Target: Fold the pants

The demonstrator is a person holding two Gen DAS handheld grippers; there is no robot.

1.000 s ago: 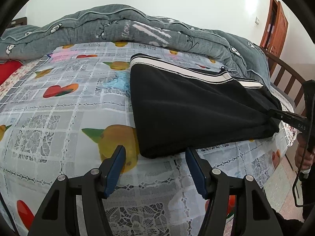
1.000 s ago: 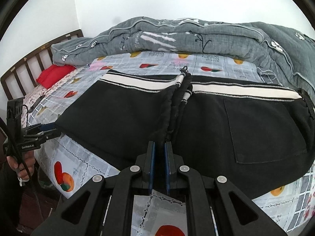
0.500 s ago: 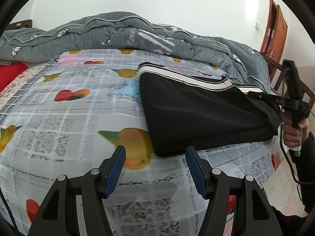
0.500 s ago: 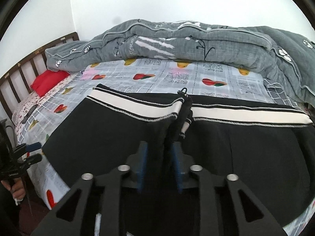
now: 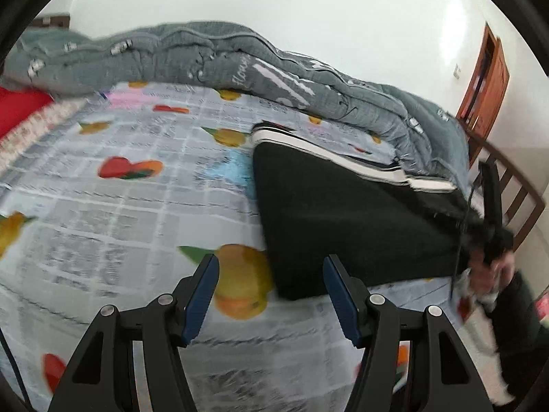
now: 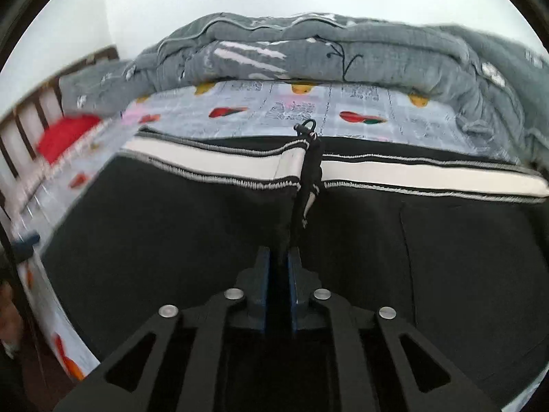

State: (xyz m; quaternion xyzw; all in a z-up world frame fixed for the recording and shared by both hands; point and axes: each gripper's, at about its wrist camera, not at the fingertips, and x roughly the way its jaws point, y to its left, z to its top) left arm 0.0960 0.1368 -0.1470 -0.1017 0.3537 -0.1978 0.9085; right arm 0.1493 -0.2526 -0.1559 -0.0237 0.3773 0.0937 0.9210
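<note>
Black pants [image 6: 171,226] with a white-striped waistband [image 6: 411,178] lie folded on the bed. A ridge of their fabric rises at the middle, and my right gripper [image 6: 278,252] is closing on it, pads pressed against the black cloth. In the left wrist view the pants [image 5: 343,219] lie right of centre, and the right gripper [image 5: 491,202] shows blurred at their far end, held by a hand [image 5: 487,271]. My left gripper [image 5: 271,264] is open, with nothing held, just above the sheet at the pants' near corner.
The bed has a grey patterned sheet [image 5: 120,226] with fruit prints. A bunched grey quilt [image 6: 326,51] runs along the far side, a red pillow [image 6: 65,134] lies by the wooden headboard [image 6: 20,127]. A wooden door [image 5: 487,82] stands at the right.
The right gripper opened briefly, moved forward over the pants toward the waistband and shut again on the middle ridge. The left gripper stayed open; the pants' near corner sits further right in its view.
</note>
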